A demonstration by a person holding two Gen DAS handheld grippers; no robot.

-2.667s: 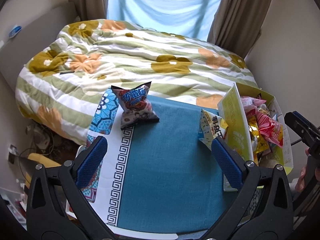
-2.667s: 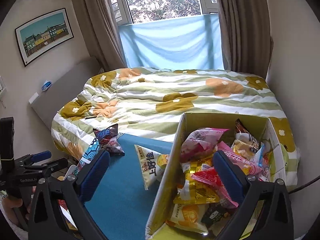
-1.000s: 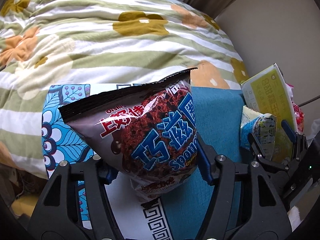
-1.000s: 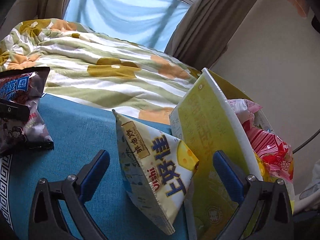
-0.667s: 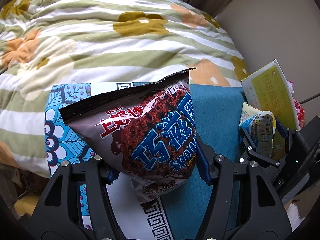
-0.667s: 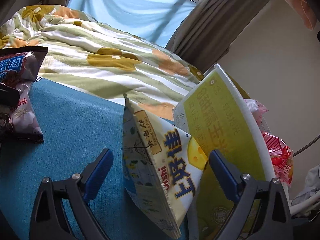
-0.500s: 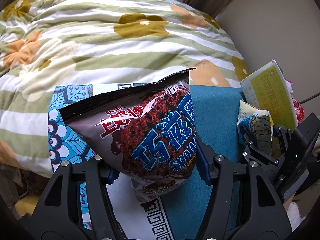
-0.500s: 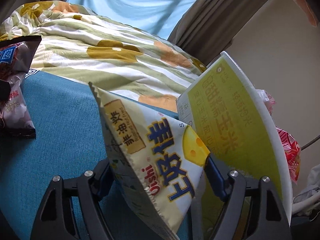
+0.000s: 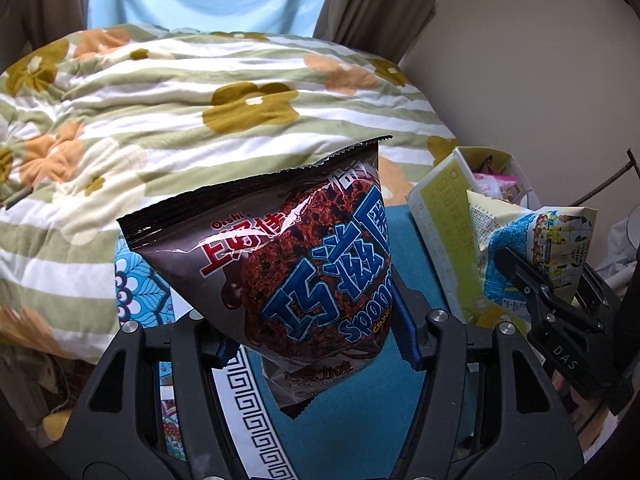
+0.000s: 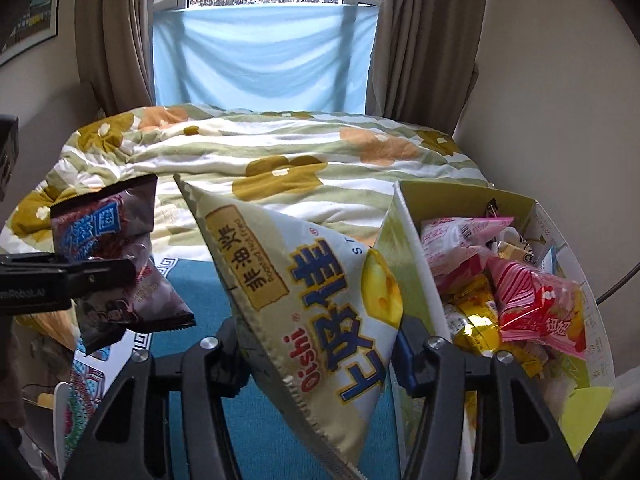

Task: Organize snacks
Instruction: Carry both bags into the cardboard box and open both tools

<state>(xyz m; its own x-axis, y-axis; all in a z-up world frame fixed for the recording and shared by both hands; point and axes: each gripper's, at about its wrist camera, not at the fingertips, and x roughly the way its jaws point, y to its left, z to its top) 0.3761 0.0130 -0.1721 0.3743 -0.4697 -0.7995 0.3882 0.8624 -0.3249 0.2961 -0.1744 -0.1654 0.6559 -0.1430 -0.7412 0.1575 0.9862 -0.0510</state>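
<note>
Beyond both sets of jaws we see the bed under a striped, flowered quilt, with a pale blue cloth hung below the window behind it. Beneath the jaws lies the bench, covered in a teal cloth with a white key-pattern border.

To the right of the right jaws stands the cardboard box, open at the top and filled with snack packets, among them a red-and-pink packet near its right wall.

We hold the right gripper with its jaws closed on the cream cheese-snack bag. These jaws have just been closing, and the bag now sits pinched between the blue pads, tilted, its upper corner pointing up and to the left. The bag hangs clear of the teal cloth, just left of the box wall.

We hold the left gripper with its jaws pressed against both sides of the brown chocolate-snack bag. The bag stands between the pads, its sealed top edge slanting upward to the right, its lower seal hanging below the pads above the bench. In the right wrist view this bag appears to the left of the right jaws.
</note>
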